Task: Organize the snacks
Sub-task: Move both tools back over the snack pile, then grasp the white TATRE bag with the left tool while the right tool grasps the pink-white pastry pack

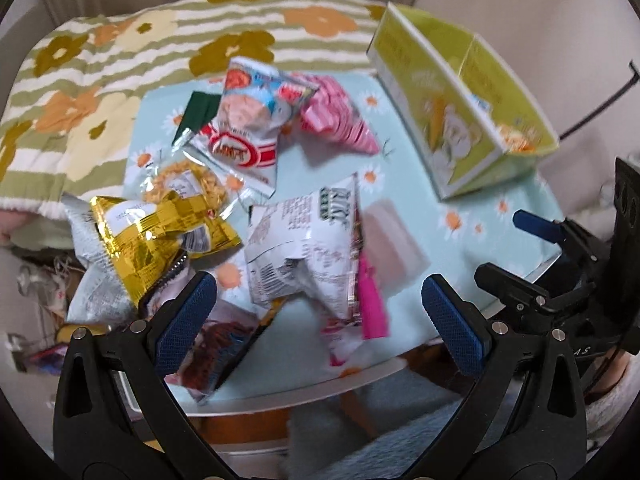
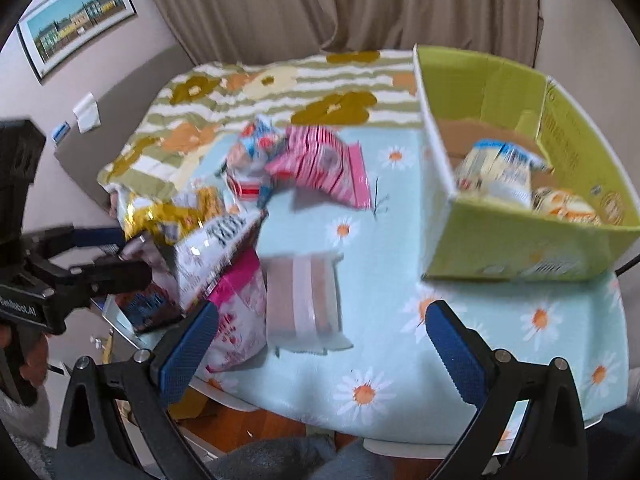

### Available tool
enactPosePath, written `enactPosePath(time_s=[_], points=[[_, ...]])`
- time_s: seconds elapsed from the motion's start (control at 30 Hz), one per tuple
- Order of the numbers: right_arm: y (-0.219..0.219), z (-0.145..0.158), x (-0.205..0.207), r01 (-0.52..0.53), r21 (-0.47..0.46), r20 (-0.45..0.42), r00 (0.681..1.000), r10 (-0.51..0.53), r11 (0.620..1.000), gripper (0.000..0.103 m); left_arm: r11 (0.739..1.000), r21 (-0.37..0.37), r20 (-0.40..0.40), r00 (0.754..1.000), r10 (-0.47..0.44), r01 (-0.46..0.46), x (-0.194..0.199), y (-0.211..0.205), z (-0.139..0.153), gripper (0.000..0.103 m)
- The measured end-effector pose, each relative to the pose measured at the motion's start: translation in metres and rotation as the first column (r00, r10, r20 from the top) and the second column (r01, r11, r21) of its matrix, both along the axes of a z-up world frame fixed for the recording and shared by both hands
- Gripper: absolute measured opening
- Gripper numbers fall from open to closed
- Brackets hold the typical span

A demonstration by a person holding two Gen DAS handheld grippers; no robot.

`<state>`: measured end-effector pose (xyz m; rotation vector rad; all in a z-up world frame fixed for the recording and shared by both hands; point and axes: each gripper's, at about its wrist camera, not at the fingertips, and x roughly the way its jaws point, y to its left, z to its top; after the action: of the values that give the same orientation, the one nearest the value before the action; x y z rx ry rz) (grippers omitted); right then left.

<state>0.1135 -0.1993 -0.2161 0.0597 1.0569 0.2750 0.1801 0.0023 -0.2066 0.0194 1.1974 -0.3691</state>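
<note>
Daisy-print tablecloth holds crinkled snack packets beside green box.

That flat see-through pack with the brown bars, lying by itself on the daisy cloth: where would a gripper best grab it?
By a long edge, I'd guess. The clear pack lies flat on the cloth, its right side free and the pink bag close on its left. The open right gripper could come from above, the fingers closing across its narrow width.

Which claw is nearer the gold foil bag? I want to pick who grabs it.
Left. The left claw hovers open just beside the gold foil bag; the right claw, also open, sits further off, toward the green box.
</note>
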Motion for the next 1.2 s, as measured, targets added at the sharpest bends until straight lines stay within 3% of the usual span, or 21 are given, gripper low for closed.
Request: enactPosePath(time_s=[0.17,0.47,0.7,0.8,0.93,0.97,1.03,1.2], points=[[0.013,-0.025,0.005,-0.029,-0.047,-0.042,0.999,0.027,0.999,0.103,0.998,0.042,-0.034,0.999,-0.040,0.041,0.014,-0.001,-0.022,0.102],[0.020,-0.051,0.019,-0.047,-0.049,-0.089,0.995,0.043,0.998,0.103,0.980,0.169,-0.051,0.994,-0.094,0.101,0.030,-0.014,-0.052,0.102],[0.025,-0.063,0.031,-0.063,-0.041,-0.109,0.992,0.059,0.997,0.103,0.989,0.108,-0.097,0.991,-0.087,0.098,0.042,-0.017,-0.065,0.101],[0.024,-0.066,0.034,-0.063,-0.040,-0.119,0.991,0.058,0.997,0.103,0.990,0.099,-0.119,0.989,-0.093,0.105,0.046,-0.019,-0.072,0.089],[0.025,-0.070,0.036,-0.066,-0.038,-0.131,0.990,0.060,0.997,0.103,0.986,0.117,-0.120,0.988,-0.101,0.115,0.047,-0.021,-0.078,0.084],[0.025,-0.070,0.036,-0.066,-0.039,-0.131,0.989,0.060,0.997,0.103,0.987,0.112,-0.120,0.988,-0.099,0.113,0.048,-0.020,-0.078,0.074],[0.026,-0.073,0.037,-0.068,-0.037,-0.137,0.989,0.062,0.997,0.103,0.988,0.106,-0.124,0.988,-0.097,0.110,0.049,-0.019,-0.078,0.067],[0.031,-0.077,0.040,-0.077,-0.044,-0.142,0.987,0.070,0.996,0.103,0.985,0.122,-0.100,0.989,-0.107,0.119,0.045,-0.020,-0.075,0.061]])
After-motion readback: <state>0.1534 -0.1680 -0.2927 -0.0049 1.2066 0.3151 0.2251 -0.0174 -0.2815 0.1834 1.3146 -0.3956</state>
